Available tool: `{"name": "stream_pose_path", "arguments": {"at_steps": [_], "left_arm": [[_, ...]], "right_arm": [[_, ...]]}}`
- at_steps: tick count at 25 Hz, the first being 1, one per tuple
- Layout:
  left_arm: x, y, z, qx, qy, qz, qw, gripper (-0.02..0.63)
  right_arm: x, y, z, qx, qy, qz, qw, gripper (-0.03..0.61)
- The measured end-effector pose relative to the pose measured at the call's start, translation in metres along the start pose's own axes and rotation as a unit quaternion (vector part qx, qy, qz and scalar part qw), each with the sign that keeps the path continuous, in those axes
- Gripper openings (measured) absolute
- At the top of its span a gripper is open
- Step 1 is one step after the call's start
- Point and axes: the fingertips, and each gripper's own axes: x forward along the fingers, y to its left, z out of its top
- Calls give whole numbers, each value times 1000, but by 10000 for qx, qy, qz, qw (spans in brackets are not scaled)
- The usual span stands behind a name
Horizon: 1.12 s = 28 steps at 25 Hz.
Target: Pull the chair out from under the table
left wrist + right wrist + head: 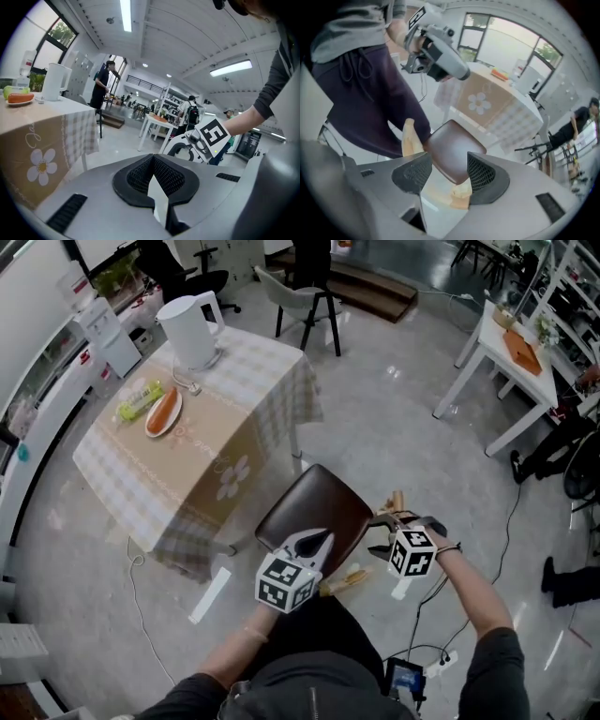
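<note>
The chair [314, 509] with a brown seat stands clear of the table [202, 474], at its near right corner. Its wooden back posts [397, 501] are on my side. My left gripper [314, 542] hovers over the seat's near edge; in the left gripper view its jaws [152, 161] are shut with nothing in them. To the right of the seat, near the back posts, is my right gripper [380, 532]. In the right gripper view it [449, 171] points down at the seat [452, 150], open, touching nothing.
The table has a checked cloth and carries a white kettle [192, 329] and a plate of food [164, 413]. A white strip [211, 594] and a cable [136, 568] lie on the floor by the table. A white table [511, 371] stands at the far right.
</note>
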Motion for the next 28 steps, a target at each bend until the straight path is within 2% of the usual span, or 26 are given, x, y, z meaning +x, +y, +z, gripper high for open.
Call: {"name": "stream_pose_path", "arguments": {"at_steps": [2,4,6,7,8,10,13,15,16,17,18,21,24,26,28], "left_arm": [[0,-1,8,84,-26,-78,9999,9],[0,1,17,167,-52,-101,9998,9],[1,4,28,150,-119,-122,9997,9],[2,4,33,104,-169,-148,9997,9],[2,4,39,60,-220,-176,9996,9],[4,2,50,42,-298,-200,9993,9],[9,-3,66,76,-449,-220,9987,9],[12,-6,77,43,-590,-240,9980,9],[14,-8,81,25,-653,-246,9976,9],[15,-11,84,17,-713,-245,9972,9],[15,-15,87,27,-776,-234,9967,9],[16,-30,96,195,-995,-148,9947,9],[15,-45,100,421,-1121,-87,9928,9],[14,-52,97,452,-1158,-99,9922,9],[13,-57,93,442,-1180,-109,9920,9]], "right_arm": [[-12,-13,10,717,-411,-332,9960,213],[-25,-25,20,1420,-887,-613,9840,213],[-39,-39,29,2169,-1401,-909,9618,213],[-47,-48,32,2558,-1661,-1073,9463,213],[-56,-57,34,2940,-1923,-1252,9279,213],[-76,-77,36,3636,-2472,-1656,8827,213],[-111,-96,37,4487,-3332,-2275,7975,213],[-133,-103,37,4881,-3798,-2646,7399,213],[-142,-104,37,5012,-3954,-2840,7154,213],[-149,-103,37,5090,-4053,-3048,6955,213],[-155,-100,39,5120,-4100,-3267,6805,213],[-175,-86,46,5073,-4144,-3937,6449,202],[-192,-69,53,5096,-4305,-4372,6032,55],[-196,-58,57,5083,-4370,-4490,5908,33],[-198,-52,59,4985,-4291,-4641,5933,18]]}}
